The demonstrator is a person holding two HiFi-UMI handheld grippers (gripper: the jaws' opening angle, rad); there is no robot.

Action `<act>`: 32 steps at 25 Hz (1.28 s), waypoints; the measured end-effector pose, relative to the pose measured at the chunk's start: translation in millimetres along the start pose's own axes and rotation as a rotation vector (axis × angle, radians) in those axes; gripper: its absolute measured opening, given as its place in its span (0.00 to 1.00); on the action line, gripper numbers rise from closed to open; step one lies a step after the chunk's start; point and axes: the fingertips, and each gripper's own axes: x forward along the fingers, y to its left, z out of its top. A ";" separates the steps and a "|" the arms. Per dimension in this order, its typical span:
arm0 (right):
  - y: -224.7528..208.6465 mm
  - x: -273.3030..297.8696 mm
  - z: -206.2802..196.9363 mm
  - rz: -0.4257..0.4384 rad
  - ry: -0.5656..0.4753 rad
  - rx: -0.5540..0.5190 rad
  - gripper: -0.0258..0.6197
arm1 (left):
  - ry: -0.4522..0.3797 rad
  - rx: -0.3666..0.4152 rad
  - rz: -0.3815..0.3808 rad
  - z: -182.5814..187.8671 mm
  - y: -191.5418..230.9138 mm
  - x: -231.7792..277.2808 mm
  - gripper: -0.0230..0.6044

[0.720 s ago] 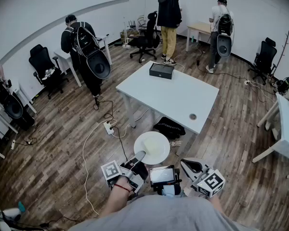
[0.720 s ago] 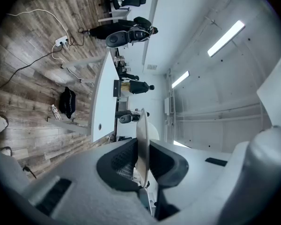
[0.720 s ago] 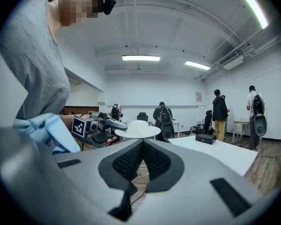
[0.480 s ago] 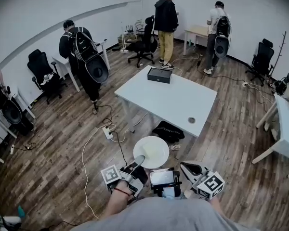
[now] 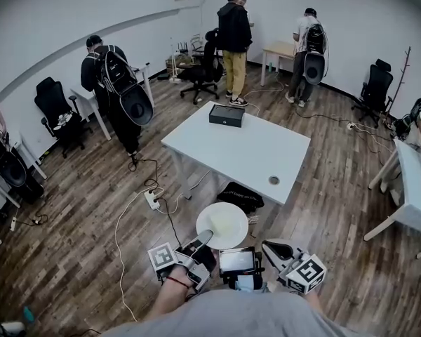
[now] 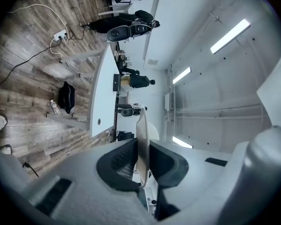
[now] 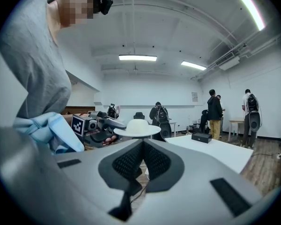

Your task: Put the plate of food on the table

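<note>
A white plate (image 5: 226,225) carrying a pale mound of food hangs level over the wood floor, just short of the white table (image 5: 235,149). My left gripper (image 5: 205,236) is shut on the plate's near rim. In the left gripper view the plate (image 6: 141,139) stands edge-on, pinched between the dark pads, with the table (image 6: 100,93) beyond. My right gripper (image 5: 275,247) sits to the right of the plate, apart from it. Its jaws are shut with nothing in them (image 7: 142,149). From there the plate (image 7: 136,128) and the left gripper (image 7: 100,125) show to the left, the table (image 7: 215,149) to the right.
A black box (image 5: 226,115) lies at the table's far end and a round hole (image 5: 274,180) near its front edge. A black bag (image 5: 240,195) lies on the floor under the table. A power strip (image 5: 152,199) with cables is left. Several people and office chairs stand beyond.
The view has crept forward toward the table. The plate stays held in the left gripper, and the right gripper keeps its place beside it.
</note>
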 end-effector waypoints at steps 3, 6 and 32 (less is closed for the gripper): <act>-2.2 -1.8 -1.5 -0.004 0.005 0.004 0.09 | 0.008 -0.003 -0.001 -0.6 0.5 3.3 0.10; -3.6 -1.9 1.3 -0.001 -0.006 0.022 0.09 | 0.013 -0.006 -0.007 0.5 -1.9 6.8 0.10; -11.1 35.0 16.0 -0.052 -0.073 0.009 0.09 | 0.018 -0.041 -0.002 34.4 -3.3 13.8 0.10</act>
